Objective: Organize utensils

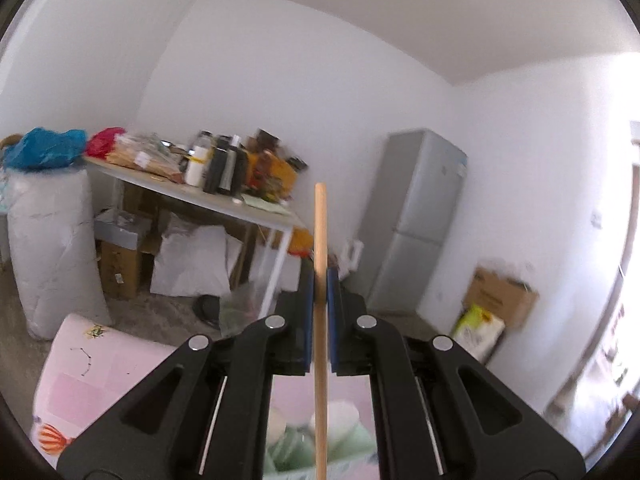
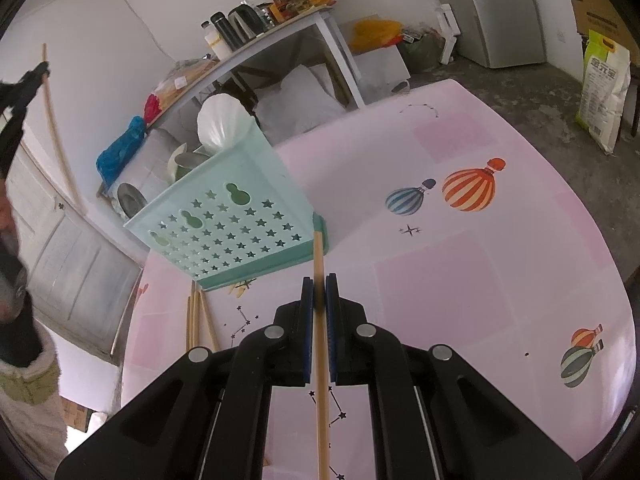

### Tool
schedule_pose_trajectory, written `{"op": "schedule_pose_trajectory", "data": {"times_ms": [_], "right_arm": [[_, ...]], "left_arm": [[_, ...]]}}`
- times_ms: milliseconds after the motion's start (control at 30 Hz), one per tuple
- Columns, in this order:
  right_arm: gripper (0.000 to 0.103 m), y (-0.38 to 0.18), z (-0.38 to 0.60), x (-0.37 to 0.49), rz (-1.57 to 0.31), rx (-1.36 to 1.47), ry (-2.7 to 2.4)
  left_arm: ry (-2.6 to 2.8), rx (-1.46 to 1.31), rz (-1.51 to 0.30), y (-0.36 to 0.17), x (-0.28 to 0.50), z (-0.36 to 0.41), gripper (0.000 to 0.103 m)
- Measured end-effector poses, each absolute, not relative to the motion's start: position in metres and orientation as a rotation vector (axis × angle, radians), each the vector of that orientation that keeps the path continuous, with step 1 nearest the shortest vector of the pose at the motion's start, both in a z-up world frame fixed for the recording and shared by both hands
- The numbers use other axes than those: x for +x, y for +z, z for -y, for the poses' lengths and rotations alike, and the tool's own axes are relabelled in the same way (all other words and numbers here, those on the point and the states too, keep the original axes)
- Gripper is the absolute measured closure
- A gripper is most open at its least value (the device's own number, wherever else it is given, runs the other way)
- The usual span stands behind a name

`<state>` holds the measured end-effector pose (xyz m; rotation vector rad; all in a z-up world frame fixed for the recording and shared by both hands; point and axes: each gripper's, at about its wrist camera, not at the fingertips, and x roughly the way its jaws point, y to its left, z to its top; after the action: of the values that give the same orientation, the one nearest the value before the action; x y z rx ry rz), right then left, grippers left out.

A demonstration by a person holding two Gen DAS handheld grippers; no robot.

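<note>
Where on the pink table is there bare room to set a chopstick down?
The pink table is bare right of the green basket, around the hot-air balloon prints and out to its right edge. Crowded: the basket's left front corner, where loose chopsticks lie by the table's left edge.

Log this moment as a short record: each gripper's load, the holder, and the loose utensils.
left gripper: jaws shut on a wooden chopstick, held upright
right gripper: jaws shut on a second wooden chopstick
holder: mint-green plastic basket with star cut-outs, on the pink balloon-print table
loose: wooden chopsticks beside the basket
</note>
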<state>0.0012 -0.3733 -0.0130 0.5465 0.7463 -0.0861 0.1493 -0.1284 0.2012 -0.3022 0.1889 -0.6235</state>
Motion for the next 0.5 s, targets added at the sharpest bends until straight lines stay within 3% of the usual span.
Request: {"op": "schedule_pose_trajectory", "data": {"times_ms": [500], "right_arm": [[0.097,-0.014,0.384,-0.001,-0.744,0.568,-0.101]], "left_arm": [[-0.378,-0.339,-0.173,0.141,0.203,0.171,0.098]]}}
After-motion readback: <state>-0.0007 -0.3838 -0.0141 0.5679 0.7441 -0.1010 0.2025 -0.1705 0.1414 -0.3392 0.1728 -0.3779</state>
